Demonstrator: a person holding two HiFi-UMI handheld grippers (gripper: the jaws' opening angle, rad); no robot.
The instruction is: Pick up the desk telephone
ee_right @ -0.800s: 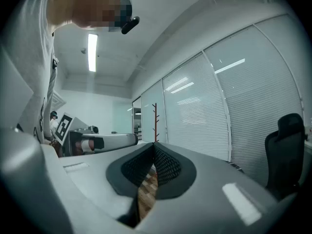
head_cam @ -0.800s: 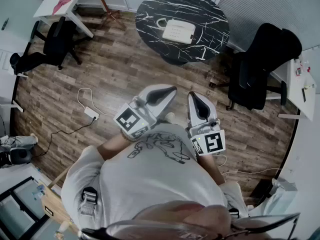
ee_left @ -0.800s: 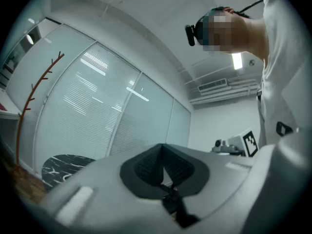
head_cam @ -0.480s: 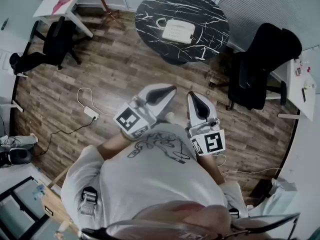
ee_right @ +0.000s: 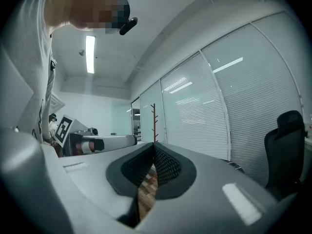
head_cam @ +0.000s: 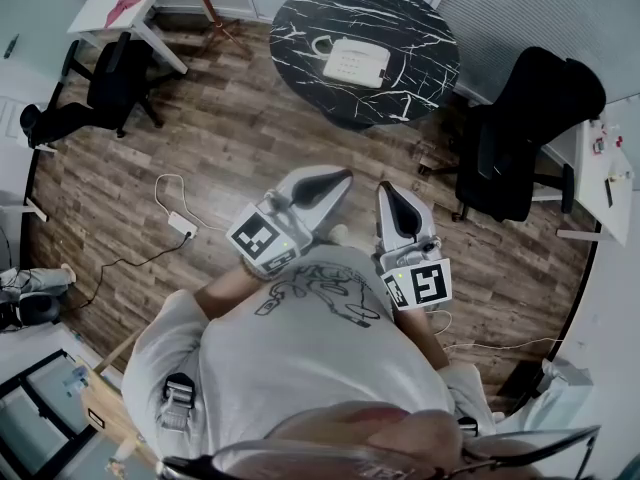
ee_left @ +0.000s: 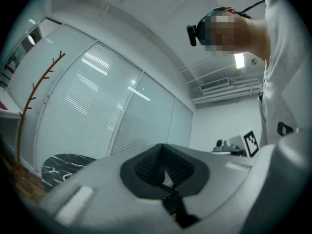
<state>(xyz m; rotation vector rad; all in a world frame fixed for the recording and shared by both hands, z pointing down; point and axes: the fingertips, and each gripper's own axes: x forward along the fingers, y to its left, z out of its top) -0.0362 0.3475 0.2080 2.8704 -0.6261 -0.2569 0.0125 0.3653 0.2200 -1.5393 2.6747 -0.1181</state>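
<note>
A white desk telephone [head_cam: 355, 63] lies on a round black marble table [head_cam: 420, 23] at the far side of the room in the head view. My left gripper [head_cam: 338, 177] and right gripper [head_cam: 385, 190] are held close to my chest, side by side, well short of the table. Both are shut with nothing between the jaws. In the left gripper view the shut left gripper [ee_left: 162, 148] points about level, with the table's edge [ee_left: 63, 162] low at the left. In the right gripper view the right gripper [ee_right: 154, 147] is shut too; the telephone is out of sight there.
A black office chair [head_cam: 525, 133] stands right of the table, another [head_cam: 100, 93] at the left by a white desk [head_cam: 125, 3]. A power strip with cable [head_cam: 182, 226] lies on the wooden floor. A coat stand [ee_left: 31, 99] rises by the glass wall.
</note>
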